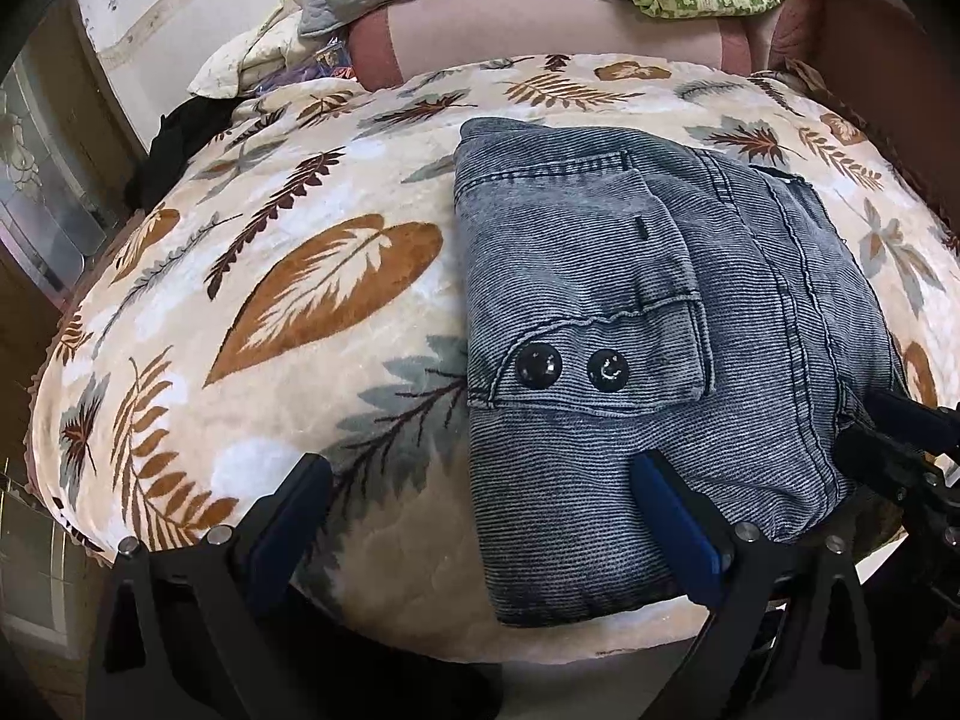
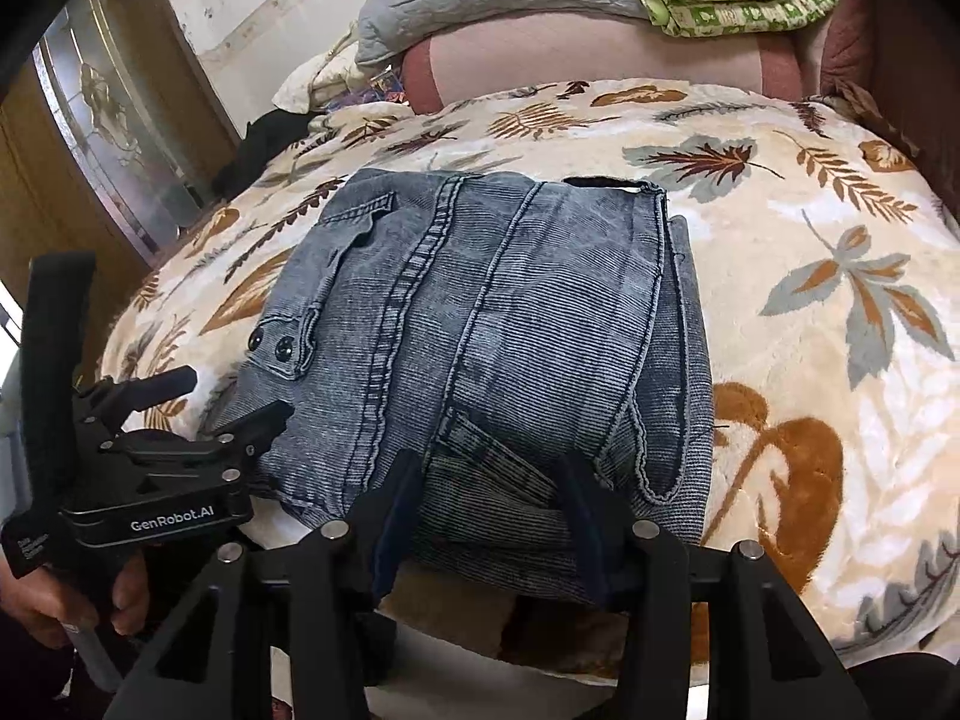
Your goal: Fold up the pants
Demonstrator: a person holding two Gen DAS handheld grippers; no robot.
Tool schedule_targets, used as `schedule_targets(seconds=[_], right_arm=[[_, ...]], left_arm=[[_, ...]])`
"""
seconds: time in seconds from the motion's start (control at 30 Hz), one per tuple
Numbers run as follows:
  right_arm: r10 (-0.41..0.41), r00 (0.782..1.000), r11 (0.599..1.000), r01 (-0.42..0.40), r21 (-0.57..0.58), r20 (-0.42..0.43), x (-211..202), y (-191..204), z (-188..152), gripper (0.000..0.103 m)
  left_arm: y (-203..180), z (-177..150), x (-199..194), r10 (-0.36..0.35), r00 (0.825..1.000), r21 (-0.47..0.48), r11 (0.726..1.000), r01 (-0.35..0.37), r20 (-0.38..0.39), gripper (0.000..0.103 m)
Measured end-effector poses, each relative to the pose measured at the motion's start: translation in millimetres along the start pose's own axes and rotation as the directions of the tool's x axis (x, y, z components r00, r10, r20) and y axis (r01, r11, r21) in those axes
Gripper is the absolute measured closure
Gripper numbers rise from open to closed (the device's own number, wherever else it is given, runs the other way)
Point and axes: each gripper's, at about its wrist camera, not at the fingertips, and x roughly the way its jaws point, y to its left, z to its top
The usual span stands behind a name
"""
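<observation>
On the bed's leaf-print blanket (image 1: 288, 312): folded denim pants (image 1: 630, 324) lie as a compact bundle | left tongs (image 1: 480, 510) spread wide, gripping nothing; right finger rests on the pants' near edge, left finger over blanket | right tongs (image 2: 486, 498) part open at the bundle's near edge, fingers touching denim; grip cannot be told

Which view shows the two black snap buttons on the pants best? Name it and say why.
The left wrist view. The snap buttons sit large and near centre on the pocket flap of the pants, facing the camera. In the right wrist view they show small, oblique, at the left edge of the pants.
</observation>
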Motion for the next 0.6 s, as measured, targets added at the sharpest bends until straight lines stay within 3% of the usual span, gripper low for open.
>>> schedule_targets(seconds=[0.47, 0.6], right_arm=[[-0.027, 1.0, 0.999, 0.028, -0.04, 0.005, 2.2, 5.7, -1.1, 0.049], [-0.023, 1.0, 0.999, 0.024, -0.041, 0.012, 0.7, 5.8, -1.6, 0.049]], left_arm=[[-3.6, 1.8, 3.6, 0.031, 0.999, 0.004, 1.0, -0.031, -0.011, 0.0], [2.2, 9.4, 2.1, -0.003, 0.999, 0.0, 1.0, 0.003, -0.053, 0.0]])
